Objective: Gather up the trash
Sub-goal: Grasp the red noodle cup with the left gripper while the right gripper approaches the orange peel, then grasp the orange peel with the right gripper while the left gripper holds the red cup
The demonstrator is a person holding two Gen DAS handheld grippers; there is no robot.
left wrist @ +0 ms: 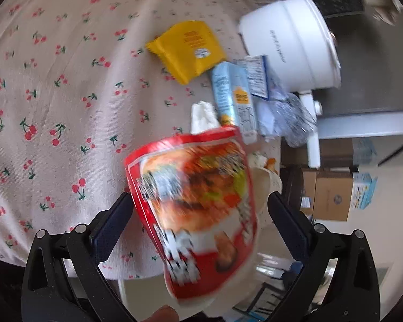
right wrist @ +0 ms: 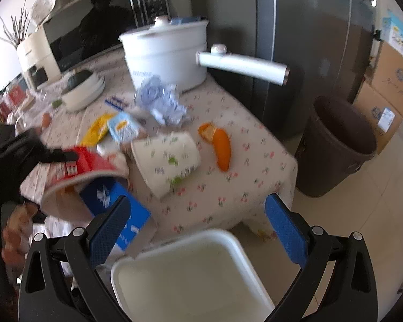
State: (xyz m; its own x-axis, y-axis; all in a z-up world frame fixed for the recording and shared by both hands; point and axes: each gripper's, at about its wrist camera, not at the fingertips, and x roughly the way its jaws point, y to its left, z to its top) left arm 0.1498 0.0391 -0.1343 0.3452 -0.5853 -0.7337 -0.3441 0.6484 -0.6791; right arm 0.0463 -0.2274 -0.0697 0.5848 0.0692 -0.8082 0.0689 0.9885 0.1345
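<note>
Most trash not collected yet: red noodle cup (left wrist: 193,214) between wide-spread left gripper (left wrist: 201,214) fingers, grip unclear; right gripper (right wrist: 198,214) wide open, empty, white bin (right wrist: 190,271) beneath fingers.

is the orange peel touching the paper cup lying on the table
Apart. The right wrist view shows tablecloth between the orange peel and the tipped paper cup.
</note>
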